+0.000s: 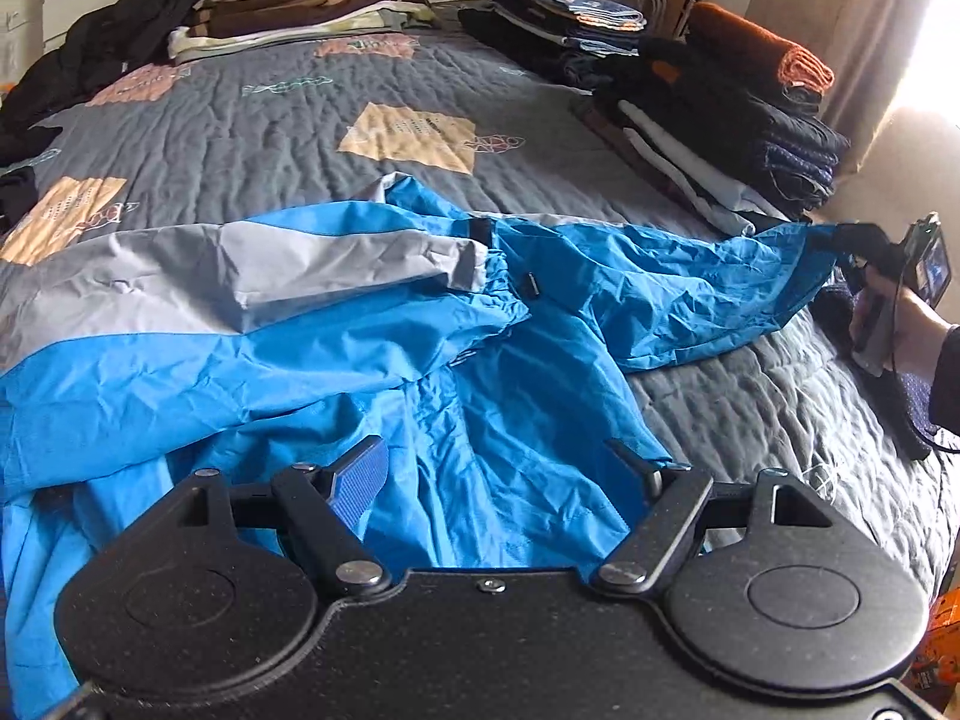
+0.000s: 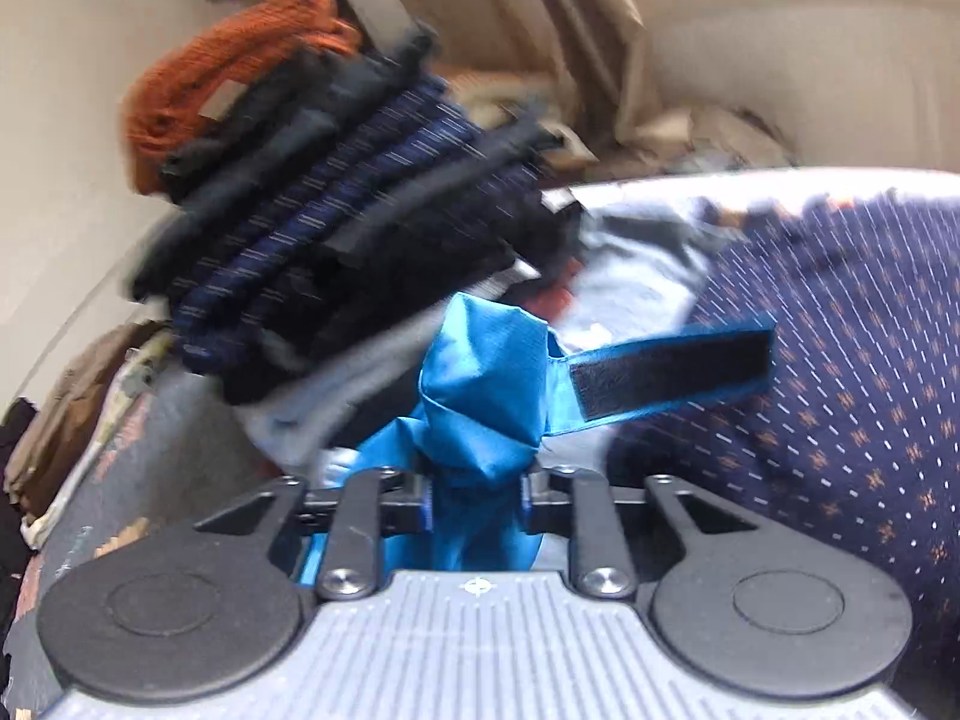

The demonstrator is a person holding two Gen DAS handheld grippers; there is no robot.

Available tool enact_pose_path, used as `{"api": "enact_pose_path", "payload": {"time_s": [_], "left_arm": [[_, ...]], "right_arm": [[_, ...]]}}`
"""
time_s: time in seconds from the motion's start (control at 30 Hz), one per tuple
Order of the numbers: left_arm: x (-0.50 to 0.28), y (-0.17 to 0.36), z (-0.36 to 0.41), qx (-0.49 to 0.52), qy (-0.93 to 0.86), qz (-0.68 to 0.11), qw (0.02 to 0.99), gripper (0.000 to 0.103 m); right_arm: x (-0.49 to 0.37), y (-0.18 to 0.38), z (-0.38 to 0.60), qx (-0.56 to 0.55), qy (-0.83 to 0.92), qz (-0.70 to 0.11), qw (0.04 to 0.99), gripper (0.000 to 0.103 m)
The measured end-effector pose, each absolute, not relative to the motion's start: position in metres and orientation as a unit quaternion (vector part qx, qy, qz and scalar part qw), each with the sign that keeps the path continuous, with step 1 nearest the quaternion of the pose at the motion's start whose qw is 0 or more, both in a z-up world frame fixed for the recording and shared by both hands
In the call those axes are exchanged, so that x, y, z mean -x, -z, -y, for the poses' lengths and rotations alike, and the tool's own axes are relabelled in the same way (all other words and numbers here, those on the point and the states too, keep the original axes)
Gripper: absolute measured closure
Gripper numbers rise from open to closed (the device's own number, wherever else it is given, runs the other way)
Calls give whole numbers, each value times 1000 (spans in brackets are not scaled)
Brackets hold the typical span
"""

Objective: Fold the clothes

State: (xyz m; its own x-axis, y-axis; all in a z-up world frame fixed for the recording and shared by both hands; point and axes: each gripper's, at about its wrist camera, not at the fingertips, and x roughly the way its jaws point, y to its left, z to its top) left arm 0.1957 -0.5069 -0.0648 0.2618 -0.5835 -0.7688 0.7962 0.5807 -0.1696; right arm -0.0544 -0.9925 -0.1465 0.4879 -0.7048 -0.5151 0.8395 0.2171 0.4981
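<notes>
Stacks of folded clothes (image 1: 732,126) line the far and right edges of the bed (image 1: 252,120), close beside the blue jacket (image 1: 360,324) spread across its grey quilt. The right gripper (image 2: 477,486) pinches the jacket's cuff; the left gripper (image 1: 504,468) hovers wide open over the hem. A curtain (image 1: 864,30) hangs behind.

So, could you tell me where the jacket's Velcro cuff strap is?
Right wrist view, centre-right: the strap sticks out from the blue sleeve cuff pinched in the right gripper.
</notes>
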Motion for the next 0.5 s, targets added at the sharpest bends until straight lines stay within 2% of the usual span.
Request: {"api": "enact_pose_path", "payload": {"time_s": [0.1, 0.3, 0.5], "left_arm": [[-200, 60, 499, -119, 434, -418, 789, 27], [-215, 47, 461, -91, 408, -416, 807, 27], [-231, 32, 401, -64, 367, -415, 830, 27]], "right_arm": [[34, 113, 969, -335, 470, -73, 813, 86], [-50, 43, 886, -198, 352, -91, 910, 87], [-143, 4, 776, -123, 220, -108, 962, 88]]}}
